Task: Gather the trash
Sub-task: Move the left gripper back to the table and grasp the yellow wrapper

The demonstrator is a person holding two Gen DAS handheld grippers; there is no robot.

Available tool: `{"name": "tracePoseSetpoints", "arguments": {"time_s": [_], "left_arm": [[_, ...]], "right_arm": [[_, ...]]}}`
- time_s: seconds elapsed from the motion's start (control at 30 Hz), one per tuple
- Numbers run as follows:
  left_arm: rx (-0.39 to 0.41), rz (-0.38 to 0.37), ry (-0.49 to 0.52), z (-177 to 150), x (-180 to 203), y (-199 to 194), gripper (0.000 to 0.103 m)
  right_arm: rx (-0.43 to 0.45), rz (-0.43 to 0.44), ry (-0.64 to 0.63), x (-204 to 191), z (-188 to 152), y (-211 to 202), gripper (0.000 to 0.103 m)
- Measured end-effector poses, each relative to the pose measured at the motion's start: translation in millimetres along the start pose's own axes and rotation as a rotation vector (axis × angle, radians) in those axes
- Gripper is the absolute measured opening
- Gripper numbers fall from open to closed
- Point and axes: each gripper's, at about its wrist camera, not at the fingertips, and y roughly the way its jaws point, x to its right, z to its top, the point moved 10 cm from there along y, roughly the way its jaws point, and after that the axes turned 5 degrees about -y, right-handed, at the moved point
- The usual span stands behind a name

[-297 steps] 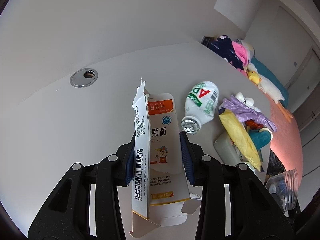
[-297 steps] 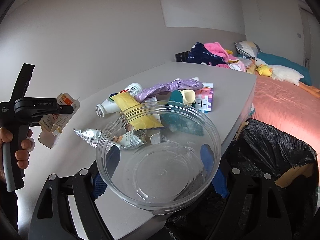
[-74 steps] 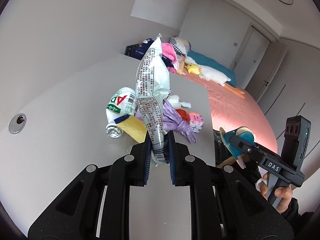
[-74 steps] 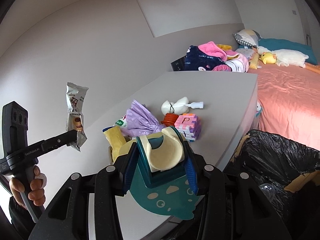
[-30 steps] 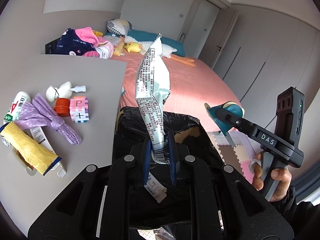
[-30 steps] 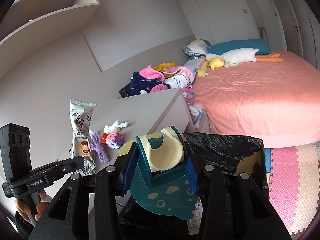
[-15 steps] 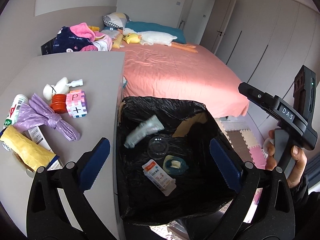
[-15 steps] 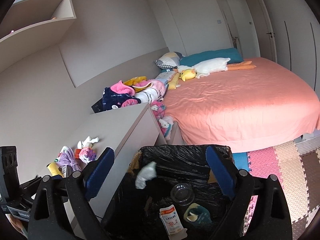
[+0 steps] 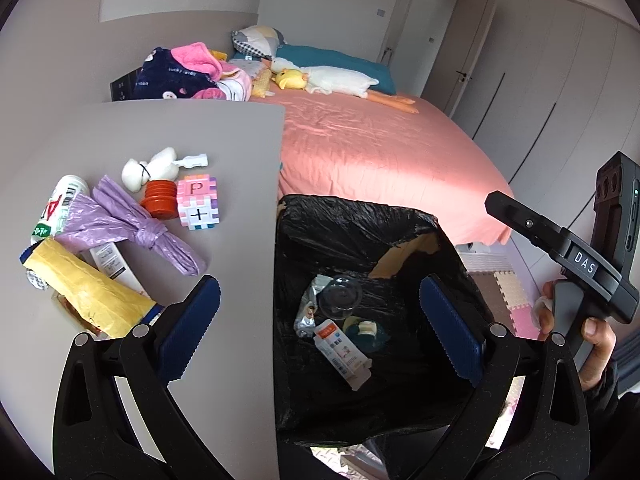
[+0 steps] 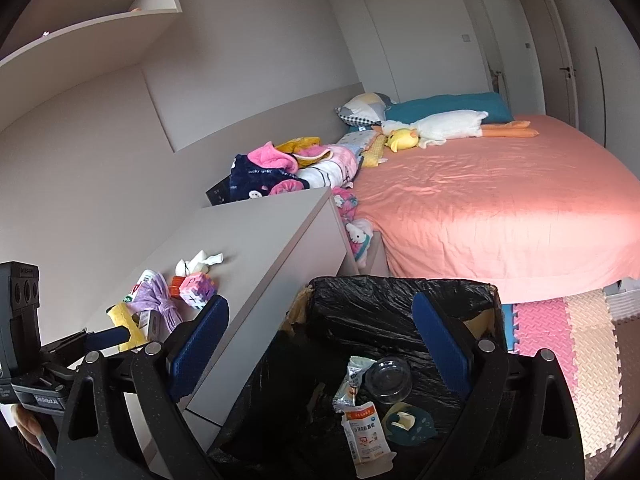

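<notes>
While both grippers (image 9: 320, 320) (image 10: 320, 340) gape empty, bin bag (image 9: 352, 232) folds hide trash beneath bowl (image 9: 340, 298).

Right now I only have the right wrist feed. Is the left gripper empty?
Observer: Yes. The left wrist view shows the left gripper wide open above the black bin bag, with nothing between its pads.
Operator: What's that white thing by the purple bag?
Observer: A white bottle lying on its side on the desk, partly tucked under the purple bag.
Operator: Where's my hand relative to the bin?
Observer: The right hand wraps the handle out past the bin bag's right rim.
</notes>
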Motion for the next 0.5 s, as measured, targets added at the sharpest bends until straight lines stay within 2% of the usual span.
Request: {"name": "tracePoseSetpoints", "arguments": {"time_s": [0.5], "left_arm": [[0.031, 0.111, -0.121, 6, -77, -22, 0.097]], "right_arm": [[-0.044, 0.082, -0.065, -55, -6, 37, 0.093]]}}
